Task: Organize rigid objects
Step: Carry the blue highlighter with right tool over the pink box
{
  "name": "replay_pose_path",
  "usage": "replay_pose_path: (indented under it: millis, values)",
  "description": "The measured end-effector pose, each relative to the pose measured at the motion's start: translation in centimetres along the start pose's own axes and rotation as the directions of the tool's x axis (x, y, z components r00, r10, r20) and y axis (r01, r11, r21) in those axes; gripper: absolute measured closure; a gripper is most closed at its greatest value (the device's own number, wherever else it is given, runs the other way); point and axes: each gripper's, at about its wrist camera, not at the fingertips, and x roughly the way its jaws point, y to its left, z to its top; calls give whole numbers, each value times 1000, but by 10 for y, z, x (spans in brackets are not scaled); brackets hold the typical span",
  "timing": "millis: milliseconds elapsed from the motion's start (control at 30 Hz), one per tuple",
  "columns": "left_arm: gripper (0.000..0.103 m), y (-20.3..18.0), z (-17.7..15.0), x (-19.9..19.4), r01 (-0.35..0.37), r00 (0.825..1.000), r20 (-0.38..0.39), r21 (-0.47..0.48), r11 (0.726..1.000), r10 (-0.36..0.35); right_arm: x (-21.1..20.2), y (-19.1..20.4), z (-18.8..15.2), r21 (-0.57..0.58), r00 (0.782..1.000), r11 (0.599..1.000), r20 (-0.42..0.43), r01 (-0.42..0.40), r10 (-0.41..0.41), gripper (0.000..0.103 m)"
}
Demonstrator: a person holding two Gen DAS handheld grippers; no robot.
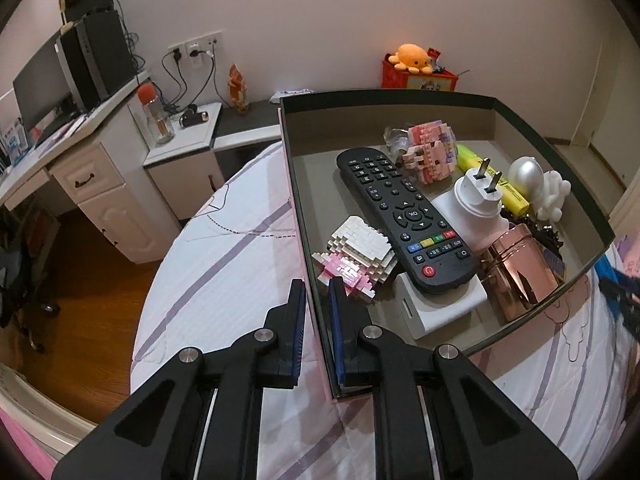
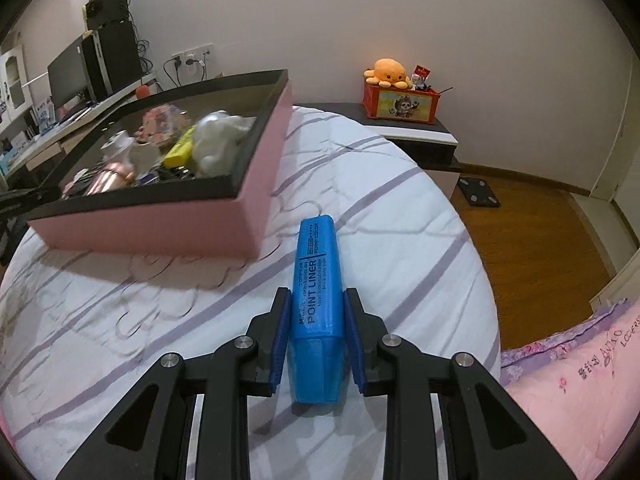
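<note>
Left wrist view: the left gripper [image 1: 318,292] clamps the pink cardboard box's near wall [image 1: 316,320]; the right gripper [image 2: 316,308] clamps a blue plastic highlighter [image 2: 316,292] above the bed.

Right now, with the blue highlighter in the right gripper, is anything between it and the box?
Nothing visible. The right gripper holds the blue highlighter over bare bedspread; only the box's pink wall must be cleared. The left gripper clamps the box's opposite wall.
</note>
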Motion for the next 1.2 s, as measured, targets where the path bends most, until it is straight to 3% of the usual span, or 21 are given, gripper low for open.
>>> replay_pose_path:
  millis: [433, 600, 767, 933, 1200]
  values:
    - [91, 4, 0, 0, 24, 1000, 7, -15, 1000, -24, 32, -12, 34, -38, 997, 997, -40, -71, 70, 76]
    - [90, 7, -1, 1, 47, 999, 14, -32, 998, -47, 29, -18, 41, -5, 990, 990, -25, -140, 140, 77]
    - [90, 7, -1, 1, 53, 998, 22, -38, 998, -52, 10, -16, 63, -29, 990, 990, 23, -137, 138, 76]
    - [90, 9, -1, 1, 52, 998, 25, -36, 998, -51, -12, 4, 101, -100, 986, 985, 80, -139, 147, 76]
    - [90, 7, 0, 1, 44, 999, 29, -18, 999, -43, 8, 66, 145, -232, 986, 963, 57, -140, 157, 76]
